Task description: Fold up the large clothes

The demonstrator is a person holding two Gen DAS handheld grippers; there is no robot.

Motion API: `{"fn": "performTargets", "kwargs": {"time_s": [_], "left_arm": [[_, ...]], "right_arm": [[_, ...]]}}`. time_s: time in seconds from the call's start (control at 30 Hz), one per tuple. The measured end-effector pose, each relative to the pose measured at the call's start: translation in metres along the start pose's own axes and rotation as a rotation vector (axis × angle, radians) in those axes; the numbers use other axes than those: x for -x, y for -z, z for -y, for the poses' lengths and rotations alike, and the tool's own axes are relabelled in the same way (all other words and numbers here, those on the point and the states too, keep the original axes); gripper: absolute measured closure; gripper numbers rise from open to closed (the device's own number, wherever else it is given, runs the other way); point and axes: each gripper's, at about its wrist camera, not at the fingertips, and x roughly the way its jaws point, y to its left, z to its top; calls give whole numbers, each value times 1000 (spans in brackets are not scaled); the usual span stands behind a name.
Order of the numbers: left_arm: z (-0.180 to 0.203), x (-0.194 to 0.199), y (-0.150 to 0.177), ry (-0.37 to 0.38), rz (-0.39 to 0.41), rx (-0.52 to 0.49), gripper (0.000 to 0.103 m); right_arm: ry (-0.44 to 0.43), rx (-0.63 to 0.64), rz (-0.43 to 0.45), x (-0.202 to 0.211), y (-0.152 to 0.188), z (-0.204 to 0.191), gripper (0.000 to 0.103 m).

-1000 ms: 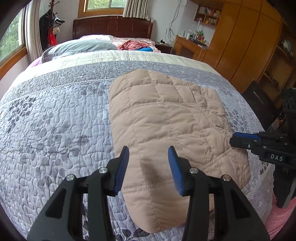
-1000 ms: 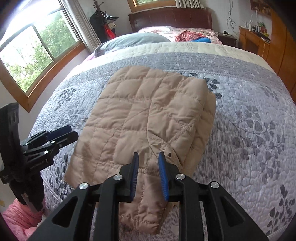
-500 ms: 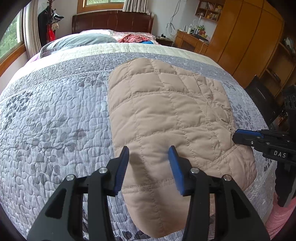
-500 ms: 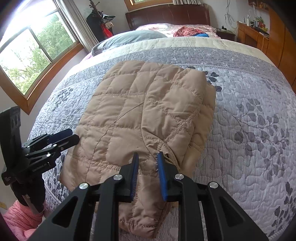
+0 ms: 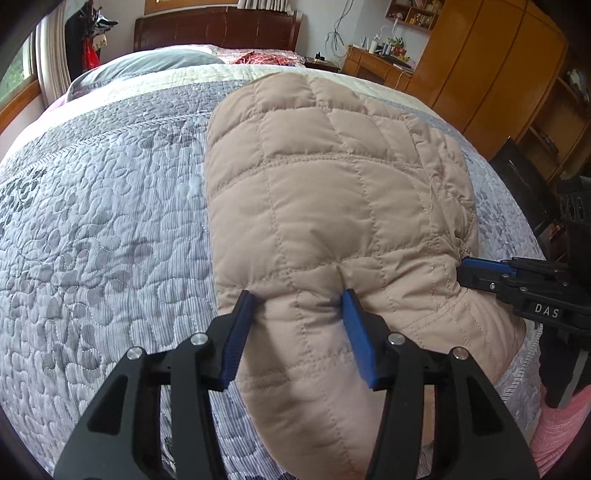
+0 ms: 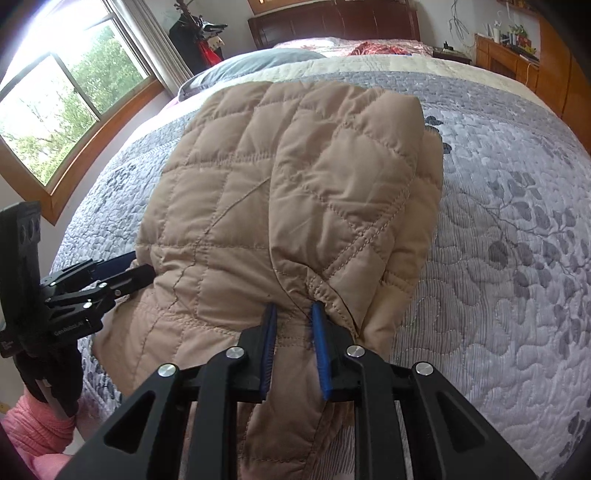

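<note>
A tan quilted jacket (image 5: 332, 203) (image 6: 295, 184) lies folded on the grey patterned bed quilt (image 5: 110, 221), its near end hanging over the bed's front edge. My left gripper (image 5: 295, 301) presses down on the jacket's near left part. Its jaws are opening, with a hump of fabric between them and the left pad at the jacket's edge. It shows from the side in the right wrist view, left gripper (image 6: 140, 266). My right gripper (image 6: 293, 314) has narrow jaws pinched on a puckered fold at the near right part. The left wrist view shows the right gripper (image 5: 465, 269) at the jacket's right edge.
A grey pillow (image 5: 147, 66) and a red cloth (image 5: 258, 57) lie at the bed's far end by the dark headboard (image 6: 332, 22). A wooden wardrobe (image 5: 480, 74) stands on the right and a window (image 6: 55, 110) on the left. A pink sleeve (image 6: 37, 435) shows low.
Both grippers have sunk from above the jacket onto its near part. The left jaws have spread a little; the right jaws have narrowed a little onto the fabric.
</note>
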Motion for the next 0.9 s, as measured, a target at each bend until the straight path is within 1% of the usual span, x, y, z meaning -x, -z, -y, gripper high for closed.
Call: {"fn": "performTargets", "kwargs": {"time_s": [0.2,0.3,0.4,0.47,0.53,0.57,0.63,0.67,0.7,0.73,0.8,0.83,0.9], "left_arm": [[5,-4,3,-35,7,-13,52],[2,-1,0,-23,2,2,53],[0,9,-1,-13,18,8,52],[3,18,-1,-32,36,-11,51],[5,27,0,-48,61,-30,50],[6,32,1,-61,76,-43,50],[6,38,2,-62,87,-49,44],[3,42,3,-60,91,-50,43],[2,44,4,-61,93,-49,41],[0,46,4,-62,96,-48,39],[-6,51,5,-61,107,-43,34],[-8,52,5,-62,111,-40,33],[-12,55,5,-56,114,-33,32]], "right_arm": [[10,2,25,-4,6,-2,84],[11,-7,25,-2,4,-1,84],[-12,-8,36,9,2,-2,82],[-46,-3,54,19,1,-1,74],[-86,2,78,29,2,-3,63],[-100,6,95,35,3,-5,61],[-116,11,128,46,4,-6,54],[-119,9,137,51,3,-5,52],[-124,0,149,56,3,-2,48],[-127,-7,155,59,3,0,41],[-138,-27,168,64,4,7,33],[-139,-38,174,66,3,11,31],[-137,-66,172,64,1,24,27]]}}
